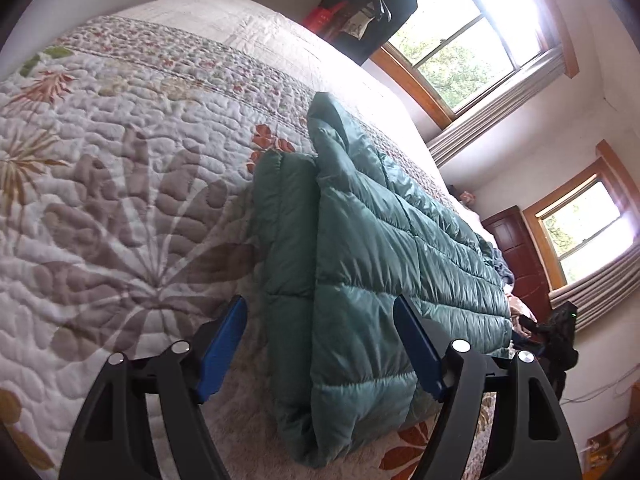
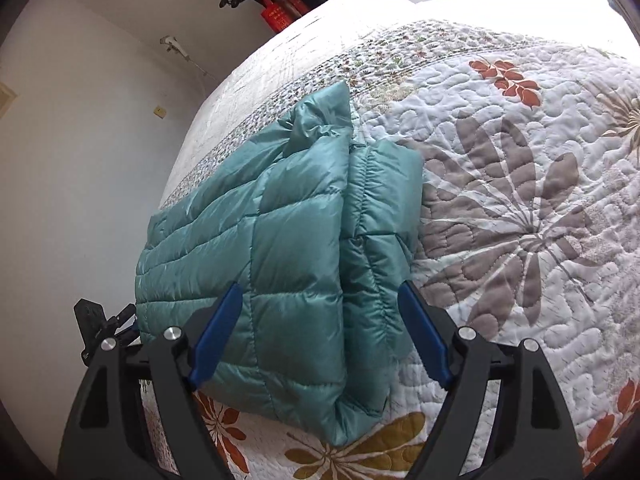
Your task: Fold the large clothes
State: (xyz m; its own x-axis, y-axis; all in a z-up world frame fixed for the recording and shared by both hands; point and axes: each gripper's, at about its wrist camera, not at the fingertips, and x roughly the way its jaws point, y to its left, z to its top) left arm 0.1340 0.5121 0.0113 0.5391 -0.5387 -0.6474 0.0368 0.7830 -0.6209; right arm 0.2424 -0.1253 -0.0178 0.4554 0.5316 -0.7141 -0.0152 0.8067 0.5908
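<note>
Lying folded on the bed [image 1: 120,208], atop a quilted floral bedspread [image 2: 520,208]: a teal puffer jacket [image 1: 360,264], doubled over with one thick layer stacked on a narrower one peeking out along its side. Sitting near the bed's edge, stitched panels catching the window light.

Hovering just above the near end of the jacket: left hand-held gripper [image 1: 320,352], blue-padded fingers [image 1: 222,356] spread wide, gripping nothing, one finger over bare quilt and the other over the jacket's top layer.

Hovering likewise from the opposite side: right hand-held gripper [image 2: 320,336], fingers [image 2: 424,340] spread wide and holding nothing, straddling the jacket's near corner. Showing in the right wrist view at the jacket's far edge, a bit of the other black gripper.

Standing beyond the bed: wood-framed windows [image 1: 460,48] with grey blinds, dark clothes hanging on a rack [image 1: 372,4], a dark wooden door [image 1: 516,248].
</note>
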